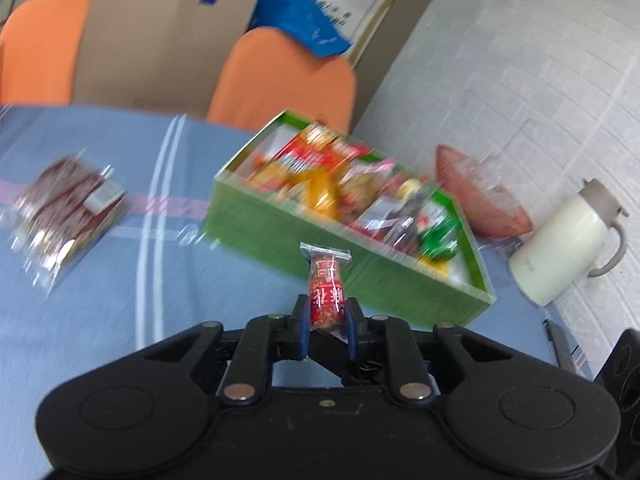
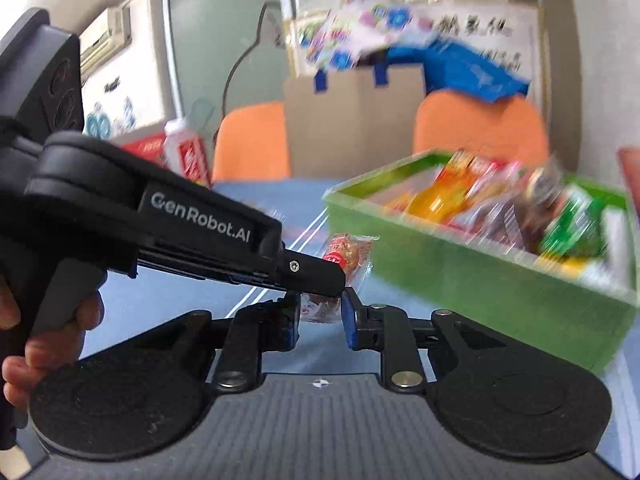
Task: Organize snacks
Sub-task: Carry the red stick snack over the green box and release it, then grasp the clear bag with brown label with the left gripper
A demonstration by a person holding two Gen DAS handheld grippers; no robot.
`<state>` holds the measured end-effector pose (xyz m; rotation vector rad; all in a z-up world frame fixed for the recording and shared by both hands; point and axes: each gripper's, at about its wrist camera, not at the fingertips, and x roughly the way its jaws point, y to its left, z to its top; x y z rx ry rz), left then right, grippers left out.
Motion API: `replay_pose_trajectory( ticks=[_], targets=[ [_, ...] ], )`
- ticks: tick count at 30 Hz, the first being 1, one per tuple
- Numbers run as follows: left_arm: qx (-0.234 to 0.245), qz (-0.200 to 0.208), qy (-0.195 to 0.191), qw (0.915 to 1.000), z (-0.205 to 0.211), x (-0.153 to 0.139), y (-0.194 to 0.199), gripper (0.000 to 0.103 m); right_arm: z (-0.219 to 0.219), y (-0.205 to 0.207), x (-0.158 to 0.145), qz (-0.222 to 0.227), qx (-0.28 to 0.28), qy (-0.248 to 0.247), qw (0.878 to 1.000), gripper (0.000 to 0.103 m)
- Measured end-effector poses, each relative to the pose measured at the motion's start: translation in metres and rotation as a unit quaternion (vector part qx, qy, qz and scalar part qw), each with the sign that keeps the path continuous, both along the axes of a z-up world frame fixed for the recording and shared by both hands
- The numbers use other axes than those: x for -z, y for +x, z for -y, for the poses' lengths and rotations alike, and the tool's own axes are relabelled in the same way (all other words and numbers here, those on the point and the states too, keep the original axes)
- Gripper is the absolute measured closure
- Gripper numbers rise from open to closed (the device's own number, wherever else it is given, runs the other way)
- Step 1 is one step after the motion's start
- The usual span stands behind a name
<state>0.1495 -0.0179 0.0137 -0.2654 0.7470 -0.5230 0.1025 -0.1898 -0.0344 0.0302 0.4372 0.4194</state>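
Note:
My left gripper (image 1: 326, 314) is shut on a small red snack packet (image 1: 325, 288) with white characters, held above the blue tablecloth in front of the green box (image 1: 280, 224). The box is full of mixed snack packets. In the right wrist view the left gripper (image 2: 332, 276) crosses from the left with its red packet (image 2: 346, 250). My right gripper (image 2: 320, 314) is shut on a small clear-wrapped brown snack (image 2: 318, 308), just below the left one. The green box (image 2: 460, 276) stands to the right.
A dark red snack bag (image 1: 64, 204) lies on the left of the tablecloth. A white jug (image 1: 568, 240) and a reddish bag (image 1: 484, 196) stand right of the box. Orange chairs (image 1: 280, 80) and a cardboard box (image 1: 160, 40) are behind the table.

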Motion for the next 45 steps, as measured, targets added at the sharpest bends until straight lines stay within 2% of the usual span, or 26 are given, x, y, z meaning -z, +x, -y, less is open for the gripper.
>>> replay_pose_trajectory(
  ticks=[8,13,14,15,16,17,18,19,22,23,25,28,31,34,38,44,45],
  targets=[
    [0.026,0.040,-0.028,0.9985,0.039,-0.027,0.042,0.045,0.038,0.032,-0.025,0.059,0.042,0.014,0.997,0.066],
    [0.031,0.065,-0.017,0.9972,0.061,-0.029,0.064,0.044,0.053,0.055,-0.025,0.078,0.061,0.022,0.995,0.066],
    [0.031,0.072,-0.011,0.9969,0.065,-0.026,0.067,0.040,0.055,0.060,-0.023,0.080,0.065,0.023,0.994,0.066],
    [0.029,0.072,0.000,0.9970,0.068,-0.023,0.070,0.033,0.055,0.065,-0.019,0.084,0.067,0.021,0.994,0.060],
    [0.021,0.069,0.011,0.9974,0.069,-0.020,0.072,0.003,0.055,0.068,-0.015,0.090,0.074,0.013,0.993,0.055],
    [0.005,0.064,0.020,0.9977,0.068,-0.015,0.072,0.000,0.056,0.071,-0.010,0.088,0.082,-0.004,0.993,0.041],
    [-0.007,0.066,0.020,0.9976,0.064,-0.011,0.068,0.000,0.056,0.069,-0.006,0.081,0.089,-0.023,0.992,0.038],
    [-0.013,0.069,0.015,0.9974,0.059,-0.007,0.063,0.000,0.056,0.064,-0.005,0.095,0.084,-0.032,0.991,0.036],
    [-0.018,0.070,-0.007,0.9974,0.040,-0.002,0.048,0.000,0.057,0.047,-0.006,0.119,0.085,-0.042,0.988,0.005],
    [-0.028,0.071,-0.011,0.9970,0.032,-0.001,0.042,0.000,0.056,0.043,-0.007,0.124,0.083,-0.045,0.988,0.001],
    [-0.052,0.074,-0.010,0.9959,0.017,-0.003,0.033,0.000,0.053,0.035,-0.009,0.123,0.074,-0.052,0.988,0.000],
    [-0.113,0.088,0.017,0.9896,-0.012,-0.003,0.021,0.000,0.051,0.019,-0.008,0.115,0.075,-0.037,0.990,0.000],
    [-0.211,0.073,0.053,0.9733,-0.049,0.003,0.026,0.000,0.051,0.007,-0.005,0.092,0.062,-0.006,0.994,0.000],
    [-0.270,0.055,0.075,0.9582,-0.083,0.015,0.046,0.000,0.046,0.000,-0.003,0.069,0.048,0.019,0.996,0.000],
    [-0.311,0.010,0.061,0.9485,-0.118,0.031,0.069,0.000,0.035,-0.003,-0.001,0.057,0.036,0.016,0.998,0.000],
    [-0.325,0.010,0.041,0.9448,-0.145,0.042,0.087,0.000,0.024,-0.008,0.003,0.045,0.029,0.010,0.999,0.000],
    [-0.320,0.018,0.041,0.9465,-0.146,0.041,0.091,0.000,0.022,-0.009,0.003,0.044,0.027,0.011,0.999,0.000]
  ],
)
